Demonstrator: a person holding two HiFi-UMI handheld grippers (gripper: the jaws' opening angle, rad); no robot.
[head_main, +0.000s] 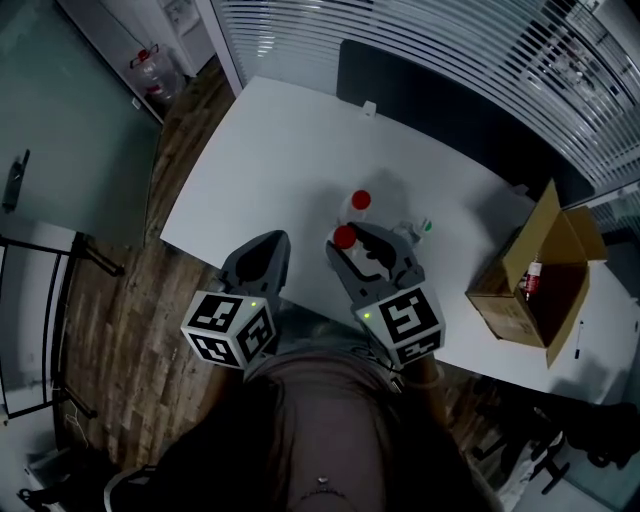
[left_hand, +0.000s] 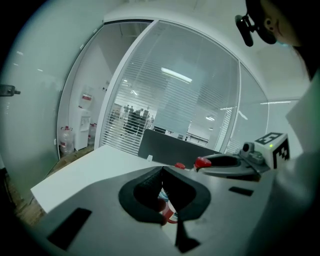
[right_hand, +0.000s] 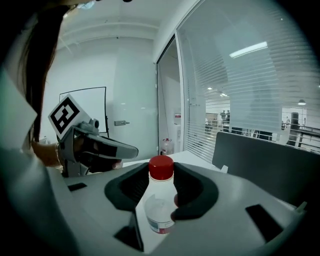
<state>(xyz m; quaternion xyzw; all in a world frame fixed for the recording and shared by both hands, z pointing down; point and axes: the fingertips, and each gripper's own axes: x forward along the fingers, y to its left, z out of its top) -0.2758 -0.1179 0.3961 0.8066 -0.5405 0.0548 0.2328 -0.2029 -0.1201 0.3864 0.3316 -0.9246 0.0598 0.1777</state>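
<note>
1. Our right tongs (right_hand: 161, 175) are closed on a red-capped bottle (right_hand: 159, 205). The pads press both its sides and the cap stands just above the tips.
2. Our left tongs (left_hand: 161, 170) are closed tip to tip with nothing in them. They hang over the near edge of the desk (head_main: 270, 160), just beside the right ones.
3. The bottle is over the middle of the desk, near the front edge. We cannot tell whether it rests there or is lifted.
4. Just beyond it stands a second bottle (head_main: 361, 201), also red-capped. A green-capped bottle (head_main: 424, 228) stands a little to its right.
5. The desk's left half lies bare out to its corner. So does the far strip up to the dark partition (head_main: 440, 100) along the back edge.
6. A box (head_main: 520, 300) with open flaps takes up the right end, close to the near edge, well apart from the bottles.
7. Blinds (head_main: 420, 30) run behind the partition, and wood floor (head_main: 130, 330) lies left of the desk.
8. The bottle's label (right_hand: 159, 225) has a red band at its foot, and its print is too small for us to read.
9. Each cube (head_main: 405, 322) shows only black-and-white square markers.
</note>
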